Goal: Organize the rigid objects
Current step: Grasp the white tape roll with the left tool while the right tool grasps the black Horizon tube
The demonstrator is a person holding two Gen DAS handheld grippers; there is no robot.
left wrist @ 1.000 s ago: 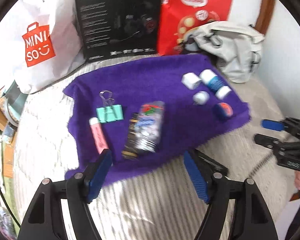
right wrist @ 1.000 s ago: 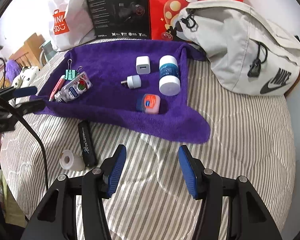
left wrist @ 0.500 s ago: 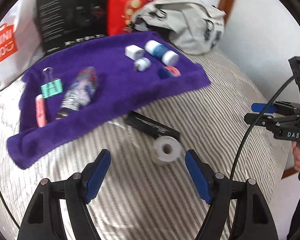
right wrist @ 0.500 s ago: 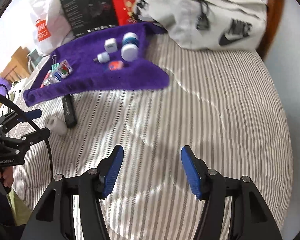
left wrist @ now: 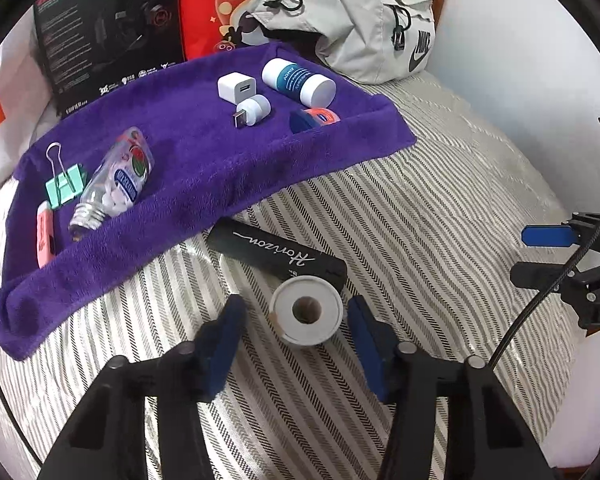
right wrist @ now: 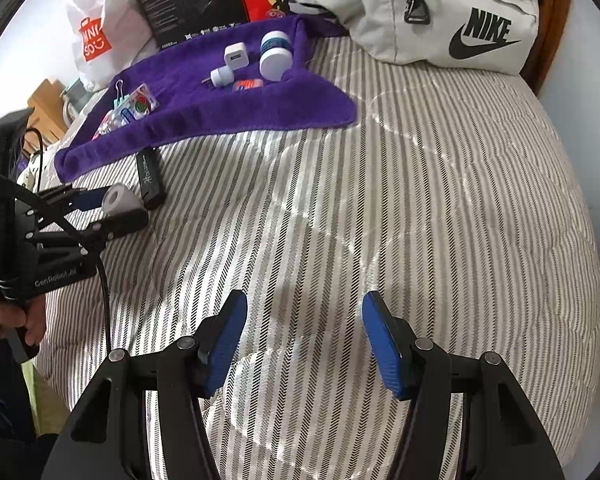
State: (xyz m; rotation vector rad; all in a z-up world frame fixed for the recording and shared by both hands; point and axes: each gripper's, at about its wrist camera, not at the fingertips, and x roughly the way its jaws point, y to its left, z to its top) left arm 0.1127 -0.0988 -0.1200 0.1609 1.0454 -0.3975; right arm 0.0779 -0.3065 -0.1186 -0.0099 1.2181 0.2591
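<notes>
A white tape roll (left wrist: 306,312) lies on the striped bedcover, right between the blue pads of my open left gripper (left wrist: 296,312), which flank it without squeezing. A black "Horizon" stick (left wrist: 276,258) lies just behind it. On the purple towel (left wrist: 204,168) rest a white charger cube (left wrist: 236,87), a small USB plug (left wrist: 252,110), a blue-white tub (left wrist: 298,82), a small blue-red tin (left wrist: 314,118), a pill bottle (left wrist: 114,182), a mint binder clip (left wrist: 65,184) and a pink tube (left wrist: 44,234). My right gripper (right wrist: 302,340) hovers open over bare bedcover; it shows the tape roll (right wrist: 118,200) between the left fingers.
A grey Nike bag (left wrist: 364,24) lies behind the towel, with a black box (left wrist: 108,28), a red bag (left wrist: 220,4) and a white Miniso bag (right wrist: 92,40) against the wall. A hand (right wrist: 4,320) grips the left tool. The bed drops off at right.
My left gripper has swung away from the towel and moved down onto the tape roll, which now sits between its pads. The right gripper has drifted right and lower over the bedcover.
</notes>
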